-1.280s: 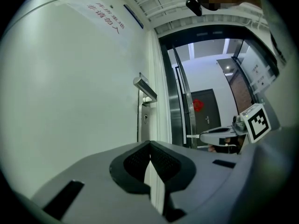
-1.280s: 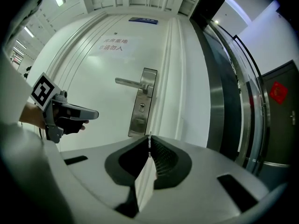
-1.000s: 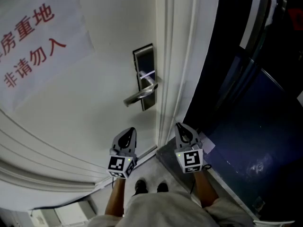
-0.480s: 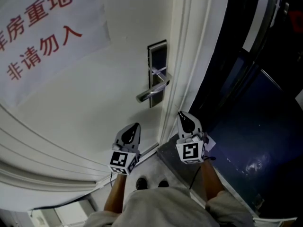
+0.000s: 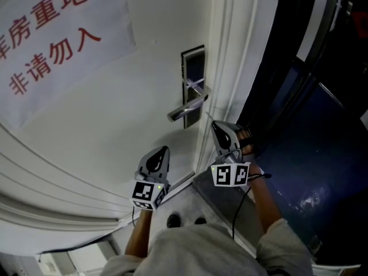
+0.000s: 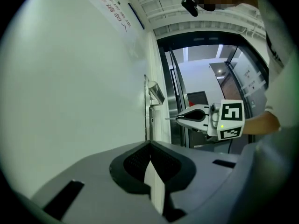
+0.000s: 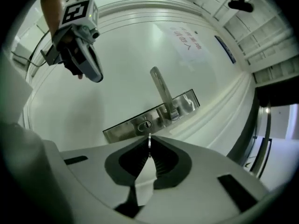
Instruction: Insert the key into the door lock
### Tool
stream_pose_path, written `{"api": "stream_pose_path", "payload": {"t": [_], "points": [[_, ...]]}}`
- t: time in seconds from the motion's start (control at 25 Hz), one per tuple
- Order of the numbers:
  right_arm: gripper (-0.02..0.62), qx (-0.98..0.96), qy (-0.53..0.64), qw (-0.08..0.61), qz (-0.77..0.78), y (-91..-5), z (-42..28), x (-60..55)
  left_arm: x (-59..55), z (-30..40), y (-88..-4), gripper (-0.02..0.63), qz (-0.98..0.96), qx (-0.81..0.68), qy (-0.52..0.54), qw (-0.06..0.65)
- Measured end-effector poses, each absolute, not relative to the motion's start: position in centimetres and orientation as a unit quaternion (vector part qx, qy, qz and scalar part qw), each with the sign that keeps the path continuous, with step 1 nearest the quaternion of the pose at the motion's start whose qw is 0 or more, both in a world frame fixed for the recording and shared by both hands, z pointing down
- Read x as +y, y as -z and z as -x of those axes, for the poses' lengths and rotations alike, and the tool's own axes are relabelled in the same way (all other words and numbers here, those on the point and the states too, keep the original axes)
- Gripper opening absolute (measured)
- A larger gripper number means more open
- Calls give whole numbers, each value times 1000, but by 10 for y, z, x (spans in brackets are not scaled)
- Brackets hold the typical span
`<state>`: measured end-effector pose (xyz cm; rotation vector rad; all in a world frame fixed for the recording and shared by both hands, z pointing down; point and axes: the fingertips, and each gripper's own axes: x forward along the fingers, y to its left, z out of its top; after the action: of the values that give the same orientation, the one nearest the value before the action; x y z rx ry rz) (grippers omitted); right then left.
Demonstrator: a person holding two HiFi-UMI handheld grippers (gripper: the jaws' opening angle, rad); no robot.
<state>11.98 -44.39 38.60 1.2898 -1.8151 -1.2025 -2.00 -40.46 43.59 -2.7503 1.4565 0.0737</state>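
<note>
White door [image 5: 115,131] fills most of the head view, with a paper sign [image 5: 52,33] in red characters on its upper left and dark glazing past the frame on the right. The lock plate [image 5: 194,68] and lever handle [image 5: 187,109] sit close to the door's frame-side edge. The right gripper [image 5: 215,125] points up at the plate from just below the handle. The left gripper [image 5: 164,152] hangs lower, near the door's face and well clear of the lock. The key is too thin to make out from here.

In the left gripper view, that gripper's jaws are together with nothing between them. The plate shows only edge-on. The right gripper appears from the side, and the key's tip sticks out of it toward the door, apart from it.

In the right gripper view, the jaws are clamped on the key [image 7: 149,142], seen edge-on as a thin bright strip. It aims at the keyhole [image 7: 146,124] just ahead of it on the plate. The door's far edges are cut off by the lens rim.
</note>
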Motion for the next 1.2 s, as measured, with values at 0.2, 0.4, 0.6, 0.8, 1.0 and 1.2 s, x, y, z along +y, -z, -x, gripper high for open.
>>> {"api": "stream_pose_path", "payload": {"t": [0.2,0.4,0.6,0.8,1.0,1.2], "points": [[29,-652,505,332,-458,-388,-111,-452,-403,24,-436,18,881,473,-18,18],[29,-654,507,340,-446,-391,-106,-463,-401,28,-435,18,877,480,-18,17],[29,-657,511,344,-435,-393,-98,-472,-400,40,-438,18,868,495,-14,22],[29,-656,518,341,-430,-389,-91,-477,-397,50,-438,18,861,508,-15,10],[29,-653,521,347,-426,-390,-91,-482,-395,55,-438,18,858,514,-14,14],[29,-653,524,353,-417,-390,-86,-486,-394,52,-438,18,859,512,-13,17]]}}
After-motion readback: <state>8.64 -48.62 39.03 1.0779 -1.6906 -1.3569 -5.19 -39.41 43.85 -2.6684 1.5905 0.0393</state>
